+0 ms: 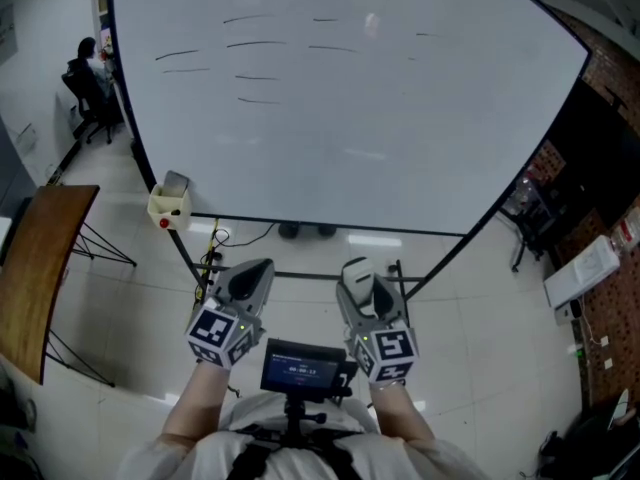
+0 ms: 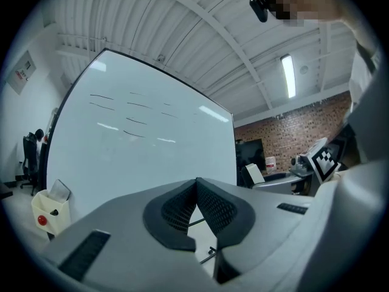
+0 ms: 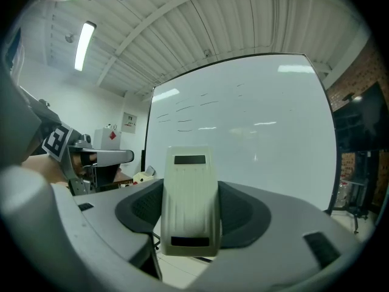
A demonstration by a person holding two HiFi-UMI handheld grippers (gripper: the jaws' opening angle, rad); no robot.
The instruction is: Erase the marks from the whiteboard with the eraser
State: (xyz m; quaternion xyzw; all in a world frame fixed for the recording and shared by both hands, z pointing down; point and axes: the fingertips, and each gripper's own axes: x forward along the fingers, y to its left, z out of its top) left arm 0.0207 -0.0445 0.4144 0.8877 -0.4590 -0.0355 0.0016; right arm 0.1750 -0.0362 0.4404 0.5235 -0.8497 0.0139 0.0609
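Observation:
A large whiteboard (image 1: pixel 350 108) stands ahead of me, with several short dark pen lines (image 1: pixel 255 44) across its upper left part. The same pen lines (image 2: pixel 127 105) show in the left gripper view and faintly as marks (image 3: pixel 185 109) in the right gripper view. My right gripper (image 1: pixel 358 276) is shut on a pale cream eraser (image 3: pixel 189 199), which stands upright between its jaws, well short of the board. My left gripper (image 1: pixel 250 275) is shut with nothing in it, its pads (image 2: pixel 182 207) meeting at the tips.
A small cream tray (image 1: pixel 168 206) with a red item hangs at the board's lower left corner. A wooden table (image 1: pixel 40 268) stands at the left. A person sits on an office chair (image 1: pixel 88 93) at far left. Cables and the board's stand legs (image 1: pixel 300 273) cross the floor below.

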